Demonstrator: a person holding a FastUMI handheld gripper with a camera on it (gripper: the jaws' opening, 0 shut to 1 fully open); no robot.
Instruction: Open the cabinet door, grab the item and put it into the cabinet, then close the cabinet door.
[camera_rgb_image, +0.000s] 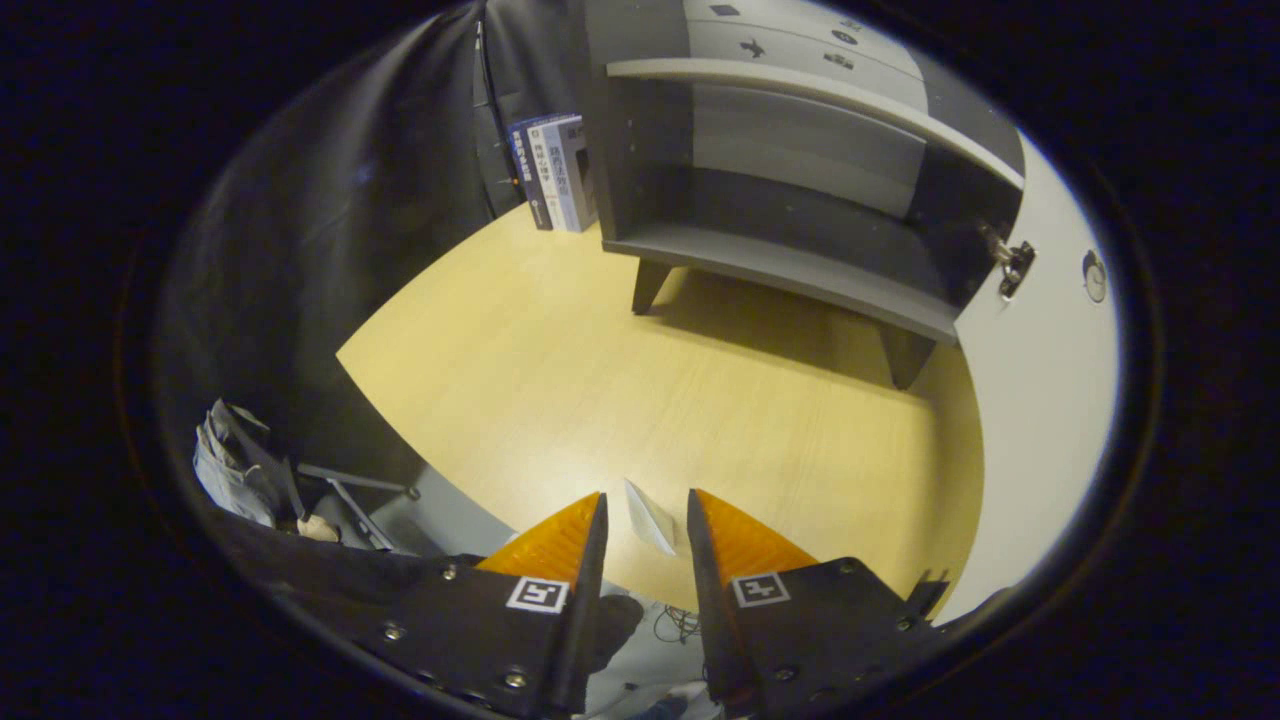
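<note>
Gripper (645, 520) fingers are set apart at a moderate gap, holding nothing. A small thin white folded card (648, 515), paper-like, sits in the gap between the fingertips near the table's near edge. Can't tell if it lies flat on the light wooden tabletop (600, 370) or stands partly on edge; neither finger looks to be pressing on it.

Grey wooden cabinet on short tapered legs (780, 200) stands well beyond the fingers, ahead and slightly right. Its white door (1040, 400) is already swung open on the right, metal hinge (1010, 265) visible on the door's inner side, small round fitting (1094, 275) further out on the door. Lower compartment looks empty, with a shelf above it.

Handling, my read: the card is very light, thin, bendy and easily creased. If flat, it will be hard to pinch off the table and may slide ahead of the pads rather than lift. Best bet is to close on a raised fold or edge, mid-length, gently. Once held, it may flap or slip on the carry.

Hard to make out:
- what the item really is; part of it is cut off by the fingers
- whether it overhangs the table edge
- cabinet's upper part, which is distorted and cropped
- stack of upright blue and white books (552, 170) left of the cabinet, partly behind its side panel
- clutter below the table to the left (240, 470), which looks like cloth and a metal frame, unclear
</note>
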